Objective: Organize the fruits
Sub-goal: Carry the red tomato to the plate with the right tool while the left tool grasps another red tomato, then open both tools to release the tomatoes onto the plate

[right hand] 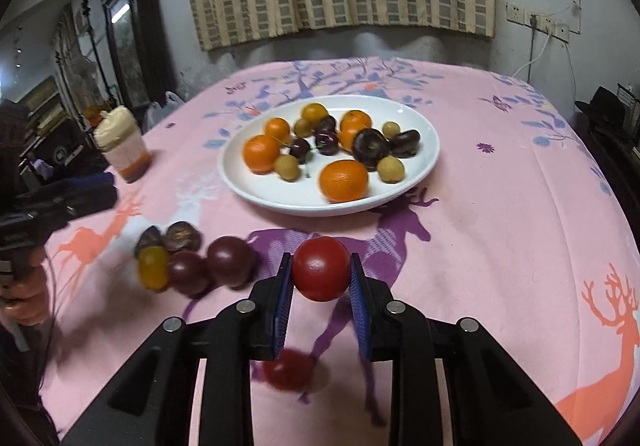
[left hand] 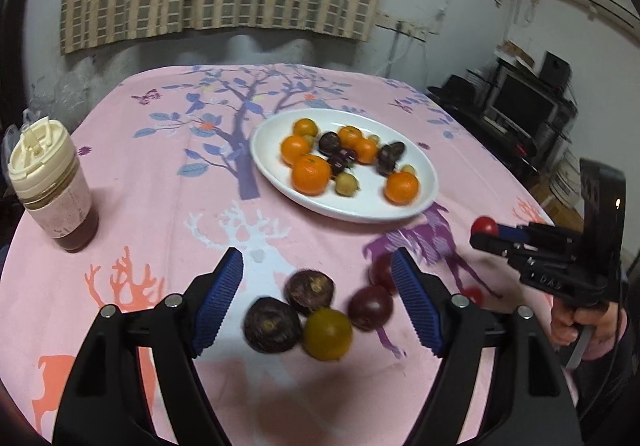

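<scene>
At the far left of the pink tablecloth stands a jar with a cream lid, well apart from the fruit. Right of it, toward the far middle of the table, sits a white plate holding oranges, small yellow-green fruits, cherries and dark brown fruits. Nothing stands between the plate and the loose fruit lying nearer.

The left tongs are spread wide, with nothing between the blue pads. In the gap beyond them lies a loose cluster: two dark brown fruits, a yellow tomato touching the nearer brown one, and a dark purple tomato just right of it. A second purple one is half hidden behind the right finger.

The left wrist view shows the right tongs from the side at the far right, with only a sliver of red showing at their tip, and a small red tomato partly hidden on the cloth below them.

The right wrist view shows more: the right tongs pinch a red tomato between both blue pads, held above the cloth near the plate's near rim. A second red tomato, blurred, lies on the cloth under the tongs. The same loose cluster lies to the left here, and farther left the other tongs appear as a dark blur with a hand gripping the handle.
</scene>
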Tool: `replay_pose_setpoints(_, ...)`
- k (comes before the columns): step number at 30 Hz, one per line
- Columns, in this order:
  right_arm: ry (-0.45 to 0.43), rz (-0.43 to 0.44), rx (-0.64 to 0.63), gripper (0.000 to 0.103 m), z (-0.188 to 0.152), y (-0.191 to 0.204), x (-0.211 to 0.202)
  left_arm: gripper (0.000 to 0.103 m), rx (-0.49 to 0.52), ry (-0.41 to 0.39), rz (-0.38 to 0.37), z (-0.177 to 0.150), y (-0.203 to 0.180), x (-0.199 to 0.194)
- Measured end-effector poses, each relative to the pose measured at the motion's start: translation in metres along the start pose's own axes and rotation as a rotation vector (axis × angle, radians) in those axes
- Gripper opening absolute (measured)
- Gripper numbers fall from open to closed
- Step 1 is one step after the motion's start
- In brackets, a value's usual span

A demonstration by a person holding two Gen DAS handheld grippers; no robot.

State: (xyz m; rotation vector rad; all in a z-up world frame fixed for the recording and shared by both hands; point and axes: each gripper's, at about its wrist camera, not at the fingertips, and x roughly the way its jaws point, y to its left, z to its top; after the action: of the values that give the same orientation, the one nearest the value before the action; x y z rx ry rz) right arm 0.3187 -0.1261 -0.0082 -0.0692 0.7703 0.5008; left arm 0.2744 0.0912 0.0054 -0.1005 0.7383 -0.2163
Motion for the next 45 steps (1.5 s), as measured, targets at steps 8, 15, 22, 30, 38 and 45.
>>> replay_pose_setpoints(8,-0.061,-0.011,0.048,0.028,-0.026,-0.009,-0.047,0.052,0.306,0.127,-0.137,-0.034,-0.100,0.034)
replay_pose_setpoints(15,-0.091,-0.039,0.055,0.028,-0.039,-0.021,-0.071,0.041,0.391,0.230,-0.215,-0.037,-0.146,0.079)
replay_pose_setpoints(22,-0.092,-0.031,0.068,0.028,-0.038,-0.028,-0.067,0.029,0.389,0.257,-0.126,-0.040,-0.147,0.102)
replay_pose_setpoints(30,-0.105,-0.008,0.083,0.028,0.019,-0.028,-0.030,0.027,0.253,0.140,-0.106,0.030,-0.104,0.081)
replay_pose_setpoints(38,-0.145,-0.046,0.053,0.036,0.091,-0.020,0.044,0.041,0.115,0.064,0.087,0.118,-0.046,0.122)
replay_pose_setpoints(45,-0.144,-0.045,-0.007,0.062,0.074,0.010,0.041,0.088,-0.004,-0.025,0.126,0.095,-0.003,0.064)
